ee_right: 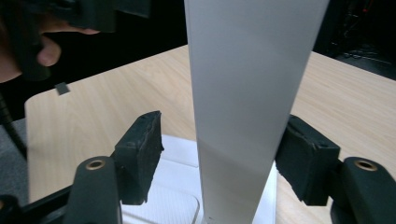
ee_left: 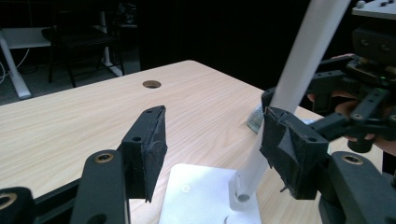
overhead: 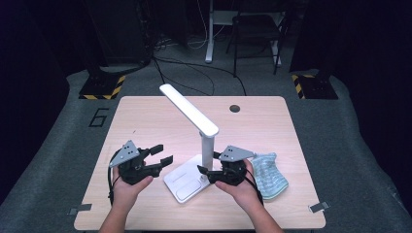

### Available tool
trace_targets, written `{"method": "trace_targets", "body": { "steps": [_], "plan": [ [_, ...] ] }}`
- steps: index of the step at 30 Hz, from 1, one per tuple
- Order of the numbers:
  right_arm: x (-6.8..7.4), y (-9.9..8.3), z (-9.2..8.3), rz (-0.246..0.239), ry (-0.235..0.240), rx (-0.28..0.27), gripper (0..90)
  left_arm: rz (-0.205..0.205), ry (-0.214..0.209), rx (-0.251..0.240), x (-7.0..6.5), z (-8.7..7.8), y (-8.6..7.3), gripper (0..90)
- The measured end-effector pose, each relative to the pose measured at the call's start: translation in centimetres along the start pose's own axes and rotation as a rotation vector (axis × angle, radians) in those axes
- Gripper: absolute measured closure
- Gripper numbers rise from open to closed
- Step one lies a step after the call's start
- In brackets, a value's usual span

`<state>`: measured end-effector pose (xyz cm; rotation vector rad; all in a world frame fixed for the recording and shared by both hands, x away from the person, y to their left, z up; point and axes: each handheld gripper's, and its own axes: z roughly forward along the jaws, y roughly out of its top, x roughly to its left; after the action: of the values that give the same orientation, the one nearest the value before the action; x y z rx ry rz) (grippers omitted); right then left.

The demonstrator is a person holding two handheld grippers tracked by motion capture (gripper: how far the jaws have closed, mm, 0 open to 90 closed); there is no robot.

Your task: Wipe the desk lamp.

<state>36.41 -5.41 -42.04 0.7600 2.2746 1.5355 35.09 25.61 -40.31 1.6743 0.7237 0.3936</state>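
A white desk lamp stands on the wooden table, with a flat base, an upright post and a long head slanting up to the far left. My right gripper reaches in from the right, its jaws on either side of the post. The left pad stands off the post; the right pad sits at its edge. My left gripper hovers open left of the base, nothing between its jaws.
A pale green striped cloth lies bunched on the table just right of my right hand. A round cable hole sits near the far edge. Beyond the table are a chair, desk legs and cables on grey floor.
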Motion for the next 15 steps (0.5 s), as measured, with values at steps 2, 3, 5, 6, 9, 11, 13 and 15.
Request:
{"method": "trace_targets", "body": {
  "steps": [2,3,5,6,9,11,13,15],
  "plan": [
    [0.3,0.0,-0.2,-0.014,0.019,0.000,39.1,0.002,-0.001,0.002,0.1,0.0,0.0,40.2],
    [0.3,0.0,-0.1,-0.016,0.024,0.002,40.6,0.000,-0.001,0.000,0.1,0.1,0.0,40.2],
    [0.0,0.0,0.0,-0.014,0.029,0.004,42.1,-0.002,-0.001,0.000,0.1,0.1,0.0,40.2],
    [-0.2,0.0,0.1,-0.015,0.031,0.003,42.6,-0.002,-0.001,0.000,0.1,0.1,0.0,40.2],
    [-0.9,0.0,0.4,0.013,0.038,-0.001,42.2,-0.003,-0.009,-0.003,0.2,0.3,0.1,40.2],
    [-1.4,0.0,0.7,0.015,0.070,-0.007,42.4,-0.004,-0.013,-0.001,0.3,0.3,0.1,40.2],
    [-1.6,0.1,0.9,0.010,0.068,-0.007,43.5,-0.007,-0.012,-0.004,0.4,0.4,0.2,40.2],
    [-1.6,0.3,1.0,0.007,0.069,0.003,46.1,-0.006,-0.014,-0.008,0.4,0.4,0.2,40.2]
  ]
}}
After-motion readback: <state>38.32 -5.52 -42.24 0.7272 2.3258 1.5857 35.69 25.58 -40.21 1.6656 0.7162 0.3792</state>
